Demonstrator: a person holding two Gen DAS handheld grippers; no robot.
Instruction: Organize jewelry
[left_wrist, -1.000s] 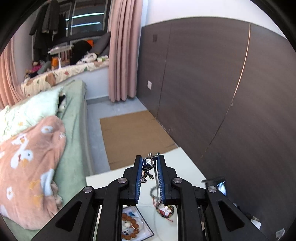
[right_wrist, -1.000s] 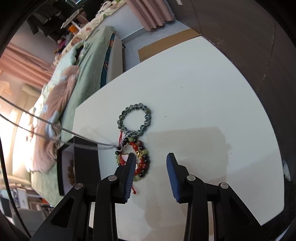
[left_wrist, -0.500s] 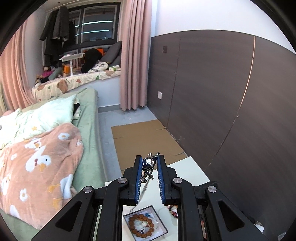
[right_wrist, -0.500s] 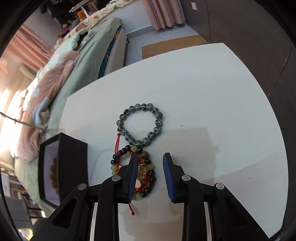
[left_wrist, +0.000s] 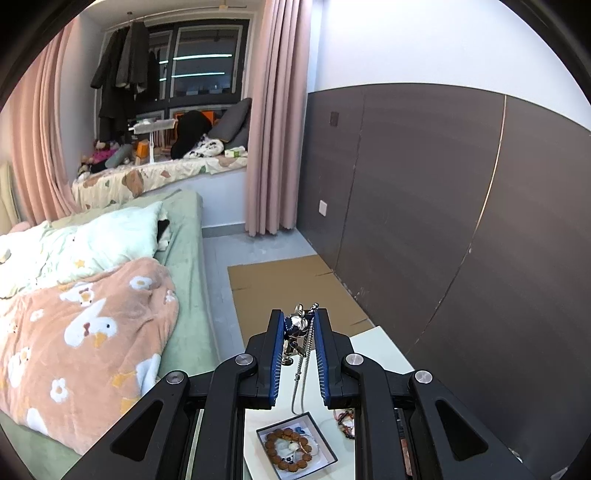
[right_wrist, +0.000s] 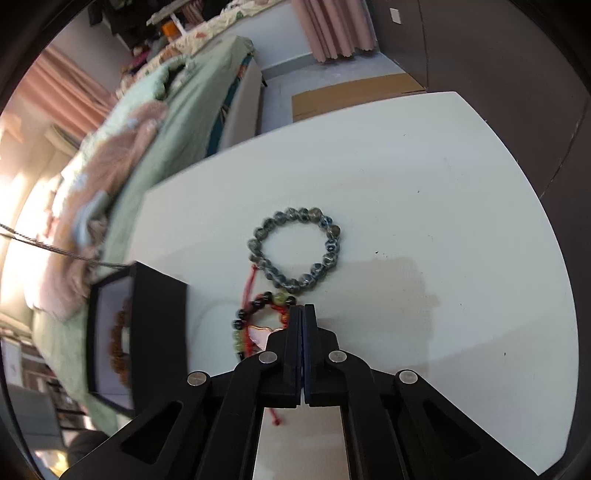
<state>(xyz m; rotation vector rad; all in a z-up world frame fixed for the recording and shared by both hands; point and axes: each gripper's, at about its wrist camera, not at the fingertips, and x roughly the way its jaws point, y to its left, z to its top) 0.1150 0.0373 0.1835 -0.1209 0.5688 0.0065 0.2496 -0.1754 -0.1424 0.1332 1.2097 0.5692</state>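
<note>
Left wrist: left tool (left_wrist: 299, 325) clamps silver chain necklace (left_wrist: 300, 363) above black jewelry box (left_wrist: 297, 445); lower slowly. Right tool (right_wrist: 302, 312) closed, apparently pinching red-corded mixed-bead bracelet (right_wrist: 255, 314).

White bench (right_wrist: 424, 177), green bed (left_wrist: 184, 236) with peach blanket (left_wrist: 81, 332), pink curtain (left_wrist: 277, 110), cardboard sheet (left_wrist: 288, 280) on floor, dark wall panels (left_wrist: 424, 192).

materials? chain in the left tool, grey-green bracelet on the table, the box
Chain: likely metal, polished silver, with bright glints on links and charm.
Grey-green bracelet: probably stone or glass beads, glossy and mottled; can't tell which.
Box: matte black walls, pale lining; looks like card, but uncertain.
</note>
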